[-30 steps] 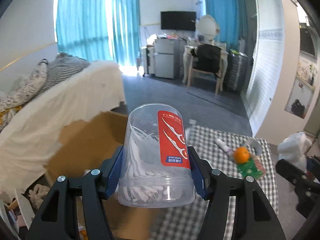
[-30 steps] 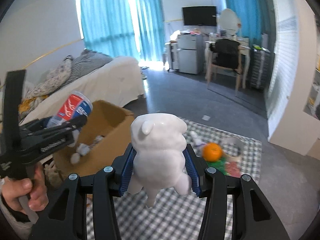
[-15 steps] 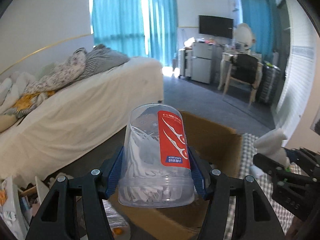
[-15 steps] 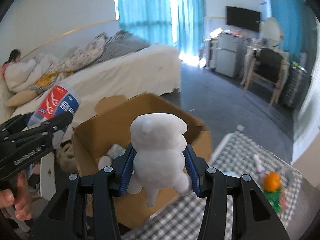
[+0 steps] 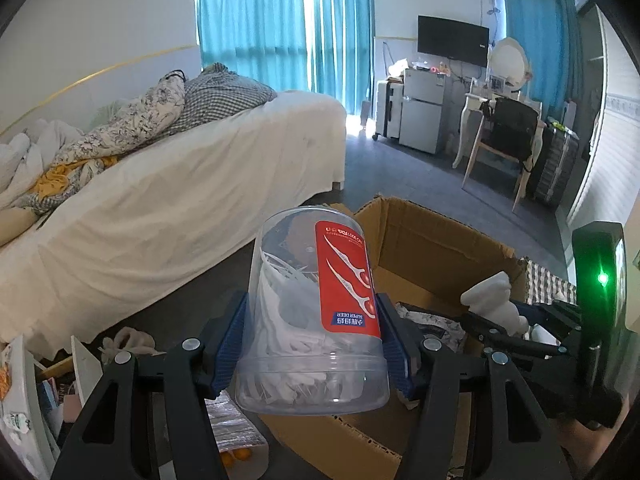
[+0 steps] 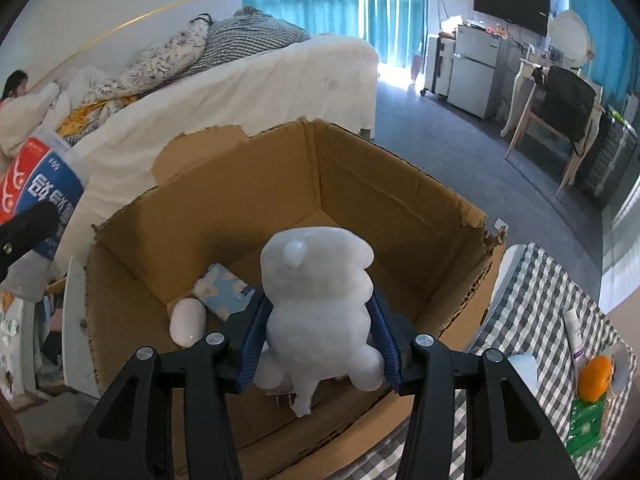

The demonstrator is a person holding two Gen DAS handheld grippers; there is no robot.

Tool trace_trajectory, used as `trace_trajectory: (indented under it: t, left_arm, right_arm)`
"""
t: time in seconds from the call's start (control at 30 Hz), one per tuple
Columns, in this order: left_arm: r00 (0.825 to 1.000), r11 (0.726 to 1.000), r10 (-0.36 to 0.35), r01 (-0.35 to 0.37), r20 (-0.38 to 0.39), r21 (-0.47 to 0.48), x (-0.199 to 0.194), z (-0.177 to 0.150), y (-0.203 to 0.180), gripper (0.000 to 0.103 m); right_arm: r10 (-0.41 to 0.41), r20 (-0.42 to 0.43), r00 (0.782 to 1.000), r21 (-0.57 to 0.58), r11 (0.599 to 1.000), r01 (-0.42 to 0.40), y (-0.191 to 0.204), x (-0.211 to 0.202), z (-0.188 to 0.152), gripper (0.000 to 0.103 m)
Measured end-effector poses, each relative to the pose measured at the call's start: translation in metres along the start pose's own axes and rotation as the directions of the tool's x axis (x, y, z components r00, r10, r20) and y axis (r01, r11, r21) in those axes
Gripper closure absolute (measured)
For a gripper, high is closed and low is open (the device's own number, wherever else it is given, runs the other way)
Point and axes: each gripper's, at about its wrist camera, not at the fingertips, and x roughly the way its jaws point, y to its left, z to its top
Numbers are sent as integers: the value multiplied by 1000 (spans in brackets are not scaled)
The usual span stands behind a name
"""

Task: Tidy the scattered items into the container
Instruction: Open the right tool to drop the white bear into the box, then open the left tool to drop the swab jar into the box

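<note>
My left gripper (image 5: 316, 344) is shut on a clear tub of floss picks (image 5: 312, 320) with a red label, held just left of the open cardboard box (image 5: 432, 240). The tub (image 6: 40, 184) also shows at the left edge of the right wrist view. My right gripper (image 6: 318, 340) holds a white bear figure (image 6: 316, 280) over the inside of the box (image 6: 380, 200). Its jaws are opening, and the blue pads still touch the figure's sides. The figure (image 5: 488, 292) and the right gripper appear at the right of the left wrist view.
In the box lie a white oval object (image 6: 188, 320) and a blue patterned pack (image 6: 224, 288). On the checked cloth (image 6: 532, 312) to the right are an orange (image 6: 596, 376), a tube (image 6: 574, 332) and a green pack (image 6: 588, 416). A bed (image 5: 160, 200) stands behind, clutter at left.
Both grippers swung left from the checked cloth toward the box. The right one sank with the bear over the box's inside; the left brought the tub to the box's left side.
</note>
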Motion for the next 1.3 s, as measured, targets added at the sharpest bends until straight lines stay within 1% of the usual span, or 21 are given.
trace_trajectory:
  t: [0.07, 0.1, 0.13, 0.23, 0.3, 0.4, 0.5, 0.57, 0.67, 0.83, 0.87, 0.9, 0.93, 0.97, 1.03, 1.1, 1.17, 1.3]
  left_arm:
    - [1000, 1000, -4, 4, -3, 4, 2, -1, -1, 40]
    - [1000, 1000, -6, 6, -5, 6, 3, -2, -3, 40]
    - [1000, 1000, -9, 9, -7, 6, 4, -2, -2, 40]
    - [1000, 1000, -17, 17, -16, 12, 9, -3, -7, 40]
    - [999, 999, -33, 33, -37, 15, 16, -5, -11, 40]
    - [997, 999, -32, 34, -67, 23, 30, -5, -18, 40]
    - [997, 999, -30, 32, -68, 29, 37, -7, -27, 40]
    - [998, 999, -19, 21, -62, 42, 41, -6, -33, 39]
    - [997, 998, -6, 10, -73, 59, 49, -5, -40, 39]
    - [997, 999, -10, 14, -81, 52, 51, -5, -49, 38]
    - [997, 998, -17, 22, -80, 57, 49, -5, -53, 32]
    - [997, 998, -25, 29, -75, 61, 45, -5, -57, 23]
    - [997, 997, -29, 34, -66, 66, 41, -5, -61, 20]
    - [998, 996, -35, 39, -50, 78, 34, -4, -68, 17]
    - [998, 993, -52, 54, -25, 107, 22, -3, -83, 13]
    - [997, 988, -71, 71, -6, 135, 10, -3, -101, 0]
    - [995, 982, -97, 93, 12, 164, -3, -4, -121, 0]
    - [988, 960, -152, 146, 8, 241, -18, -10, -170, 0]
  right_arm:
    - [-5, 18, 1000, 6, 1000, 5, -3, -5, -1, 34]
    - [-8, 36, 999, 9, 1000, 8, -4, -9, 0, 30]
    - [-17, 52, 998, 11, 1000, 16, -4, -13, 1, 23]
    - [-39, 86, 996, 12, 999, 38, -6, -26, 3, 22]
    - [-57, 104, 993, 17, 998, 56, -10, -36, 1, 22]
    - [-88, 117, 989, 16, 996, 87, -16, -51, -5, 19]
    - [-115, 126, 985, 20, 993, 113, -25, -65, -11, 19]
    - [-129, 129, 983, 37, 991, 125, -34, -76, -18, 19]
    - [-137, 127, 982, 77, 989, 128, -50, -88, -30, 19]
    - [-173, 132, 976, 141, 978, 154, -79, -108, -49, 19]
    - [-181, 134, 974, 156, 975, 160, -85, -113, -53, 19]
    - [-189, 135, 973, 170, 972, 165, -92, -118, -56, 18]
    - [-199, 136, 970, 184, 968, 173, -99, -123, -59, 18]
    - [-216, 138, 967, 200, 962, 186, -107, -129, -64, 15]
    - [-251, 145, 957, 227, 950, 215, -123, -141, -72, 12]
    - [-291, 142, 946, 260, 933, 248, -141, -153, -81, 9]
    - [-318, 132, 939, 295, 917, 269, -160, -163, -92, 8]
    - [-352, 100, 930, 349, 888, 299, -191, -179, -115, 8]
